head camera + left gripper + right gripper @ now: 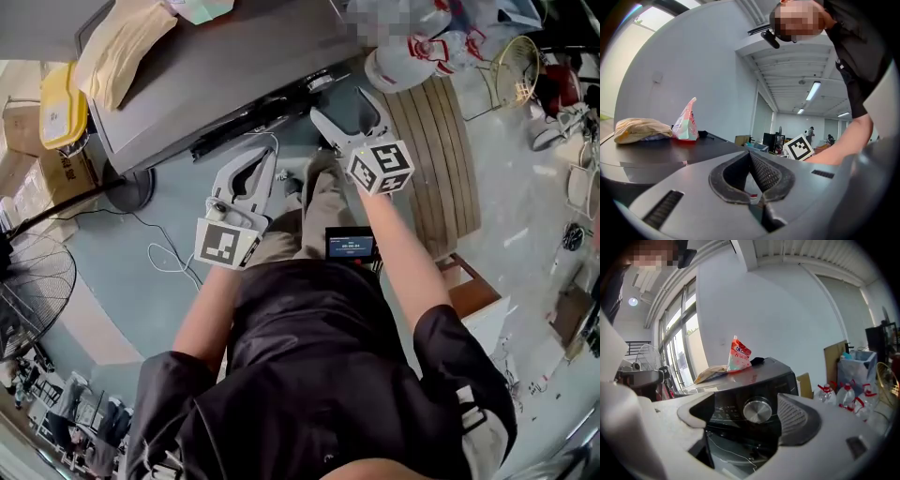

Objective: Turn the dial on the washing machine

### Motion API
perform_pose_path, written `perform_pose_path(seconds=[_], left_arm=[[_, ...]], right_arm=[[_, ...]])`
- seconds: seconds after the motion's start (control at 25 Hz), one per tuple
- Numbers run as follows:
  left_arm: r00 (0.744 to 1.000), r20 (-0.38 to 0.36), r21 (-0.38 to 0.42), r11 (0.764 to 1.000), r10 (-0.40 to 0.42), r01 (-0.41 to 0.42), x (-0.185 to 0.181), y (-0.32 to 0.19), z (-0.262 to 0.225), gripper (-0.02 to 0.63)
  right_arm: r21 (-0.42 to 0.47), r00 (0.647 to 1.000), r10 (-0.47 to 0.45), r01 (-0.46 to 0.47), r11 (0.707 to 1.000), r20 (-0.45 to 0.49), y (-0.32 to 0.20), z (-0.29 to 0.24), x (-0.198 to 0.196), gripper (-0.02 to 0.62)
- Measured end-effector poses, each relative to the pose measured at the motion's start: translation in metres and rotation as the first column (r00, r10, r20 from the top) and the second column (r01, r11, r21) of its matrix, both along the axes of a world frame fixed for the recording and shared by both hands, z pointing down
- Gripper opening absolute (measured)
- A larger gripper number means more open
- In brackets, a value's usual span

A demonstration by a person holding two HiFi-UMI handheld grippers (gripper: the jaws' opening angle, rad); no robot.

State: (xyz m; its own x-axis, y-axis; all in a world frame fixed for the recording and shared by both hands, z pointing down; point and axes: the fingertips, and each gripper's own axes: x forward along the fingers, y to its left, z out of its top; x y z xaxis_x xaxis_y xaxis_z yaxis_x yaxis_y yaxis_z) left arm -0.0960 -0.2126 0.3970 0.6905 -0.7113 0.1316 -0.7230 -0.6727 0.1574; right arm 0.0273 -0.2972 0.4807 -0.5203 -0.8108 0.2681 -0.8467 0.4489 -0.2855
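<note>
The washing machine (pixel 216 66) stands ahead of me with its grey top and dark front panel. Its silver dial (pixel 757 409) shows in the right gripper view, on the dark control panel. My right gripper (pixel 745 416) is open and the dial appears framed between its two pads, still some way off and untouched. From the head view, the right gripper (pixel 345 105) points at the machine's front right corner. My left gripper (pixel 265 159) is lower and to the left, short of the front. In its own view the left gripper (pixel 751 157) is shut, pads meeting, nothing held.
A beige bag (pixel 117 42) and a red-and-green packet (pixel 738 355) lie on the machine's top. Water bottles (pixel 422 52), wooden boards (pixel 441 159) and a wire basket (pixel 516 66) are to the right. A fan (pixel 33 291) and a white cable (pixel 164 253) are at the left.
</note>
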Motion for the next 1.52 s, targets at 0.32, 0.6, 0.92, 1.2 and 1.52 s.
perform_pose_path(seconds=[0.32,0.6,0.92,1.2,1.52], left_arm=[[1.000,0.001,-0.016,1.000,0.005,-0.005,0.006,-0.012,0.008,-0.006],[1.000,-0.015,-0.048,0.999,-0.001,0.000,0.010,-0.008,0.016,-0.006],[1.000,0.006,-0.058,0.998,-0.009,0.009,0.004,-0.006,0.016,-0.006],[1.000,0.000,-0.055,0.998,-0.003,0.003,0.005,-0.001,0.017,-0.006],[1.000,-0.009,-0.060,0.998,0.017,-0.017,0.014,0.005,0.019,-0.006]], right_arm=[[-0.091,0.996,0.058,-0.052,0.995,0.066,-0.026,0.041,-0.002,0.419],[-0.137,0.991,0.082,-0.068,0.988,0.101,-0.042,0.057,-0.001,0.405],[-0.161,0.994,0.057,-0.041,0.986,0.092,-0.047,0.067,-0.010,0.376],[-0.142,0.994,0.067,-0.055,0.988,0.083,-0.048,0.064,-0.008,0.281],[-0.151,0.993,0.066,-0.052,0.987,0.093,-0.049,0.065,-0.010,0.278]])
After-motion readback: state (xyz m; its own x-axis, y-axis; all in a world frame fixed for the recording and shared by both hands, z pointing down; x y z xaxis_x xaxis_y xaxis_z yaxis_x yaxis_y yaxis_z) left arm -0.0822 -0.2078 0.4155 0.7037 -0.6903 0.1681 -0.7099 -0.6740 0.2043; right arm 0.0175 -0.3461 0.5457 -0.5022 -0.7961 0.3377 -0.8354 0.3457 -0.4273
